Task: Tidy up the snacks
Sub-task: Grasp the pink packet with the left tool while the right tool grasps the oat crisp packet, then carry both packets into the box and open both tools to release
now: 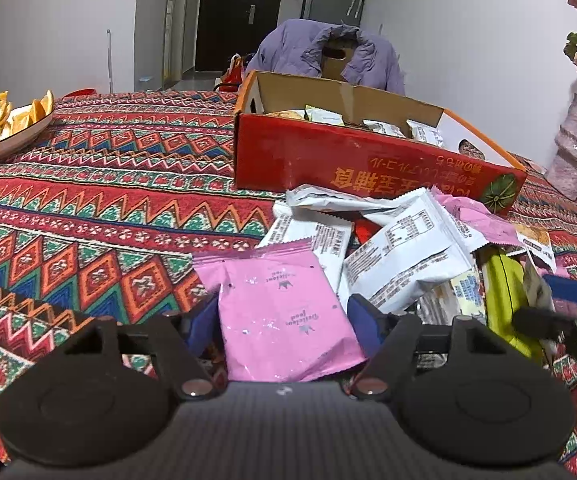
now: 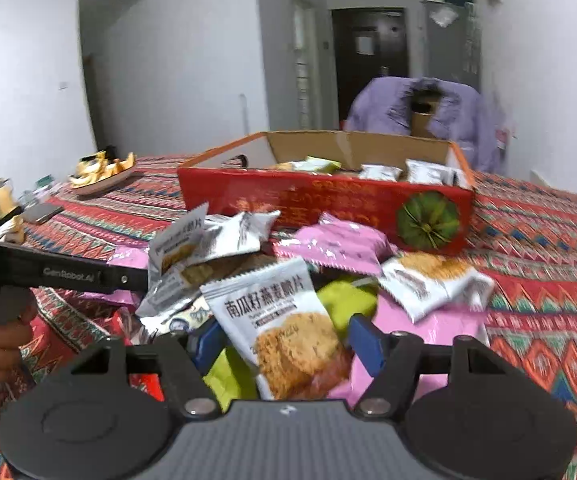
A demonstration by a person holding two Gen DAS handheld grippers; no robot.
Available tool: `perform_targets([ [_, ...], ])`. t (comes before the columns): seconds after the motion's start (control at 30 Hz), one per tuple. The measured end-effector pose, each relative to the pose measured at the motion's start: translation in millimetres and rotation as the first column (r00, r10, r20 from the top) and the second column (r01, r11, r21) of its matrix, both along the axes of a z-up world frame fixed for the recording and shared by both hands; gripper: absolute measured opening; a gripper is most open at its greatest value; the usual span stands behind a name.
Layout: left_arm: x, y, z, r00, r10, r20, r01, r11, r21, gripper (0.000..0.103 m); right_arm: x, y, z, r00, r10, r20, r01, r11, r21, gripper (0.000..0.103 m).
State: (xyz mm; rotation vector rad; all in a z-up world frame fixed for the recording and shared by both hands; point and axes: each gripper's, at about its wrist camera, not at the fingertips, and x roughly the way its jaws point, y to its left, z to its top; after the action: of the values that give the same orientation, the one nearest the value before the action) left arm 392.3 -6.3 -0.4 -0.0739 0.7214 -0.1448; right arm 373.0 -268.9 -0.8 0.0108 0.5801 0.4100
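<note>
A heap of snack packets (image 1: pixel 404 256) lies on the patterned tablecloth in front of a red cardboard box (image 1: pixel 368 160) that holds several packets. My left gripper (image 1: pixel 282 318) has its blue pads against both edges of a pink packet (image 1: pixel 284 312) at the heap's near left. My right gripper (image 2: pixel 284 342) stands over the heap with a white oat-crisp packet (image 2: pixel 288 328) between its fingers. A gap shows beside the left pad (image 2: pixel 208 344), so the jaws stand open. The box (image 2: pixel 328 204) is just behind the heap. The right gripper's fingers (image 1: pixel 568 292) show at the left wrist view's right edge.
A plate of orange peel (image 1: pixel 4 128) sits at the far left of the table. A chair with a purple jacket (image 1: pixel 328 52) stands behind the box, and a vase of flowers (image 1: pixel 576 152) at the far right. A hand (image 2: pixel 0 344) holds the left gripper's body (image 2: pixel 68 272).
</note>
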Motion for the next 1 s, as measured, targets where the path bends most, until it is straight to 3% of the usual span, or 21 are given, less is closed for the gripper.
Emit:
perform_targets([
  [0.03, -1.4, 2.5, 0.9, 1.0, 0.001, -0.003, -0.001, 1.0, 0.001, 0.07, 5.1, -3.2, -0.9, 1.0, 0.008, -0.013, -0.007, 1.0, 0.023, 0.066],
  [0.13, -8.7, 9.5, 3.7, 1.0, 0.006, -0.01, -0.006, 1.0, 0.002, 0.069, 11.6, -8.5, -0.9, 0.999, -0.007, -0.036, 0.01, 0.998, 0.064, 0.051],
  [0.27, -29.7, 17.3, 11.7, 1.0, 0.013, -0.004, -0.013, 1.0, 0.001, 0.067, 2.3, -11.2, 1.5, 0.998, -0.02, -0.052, 0.025, 0.994, 0.11, 0.044],
  [0.7, -128.3, 11.2, 54.5, 0.993, -0.045, 0.109, 0.049, 0.998, -0.027, 0.065, -107.2, -1.6, 37.0, 0.994, -0.105, 0.037, 0.1, 0.988, 0.118, 0.043],
  [1.0, -153.6, -0.5, 71.4, 0.985, -0.066, 0.156, 0.073, 0.997, -0.038, 0.065, -147.6, -11.5, 46.4, 0.989, -0.134, 0.055, 0.126, 0.983, 0.132, 0.043],
])
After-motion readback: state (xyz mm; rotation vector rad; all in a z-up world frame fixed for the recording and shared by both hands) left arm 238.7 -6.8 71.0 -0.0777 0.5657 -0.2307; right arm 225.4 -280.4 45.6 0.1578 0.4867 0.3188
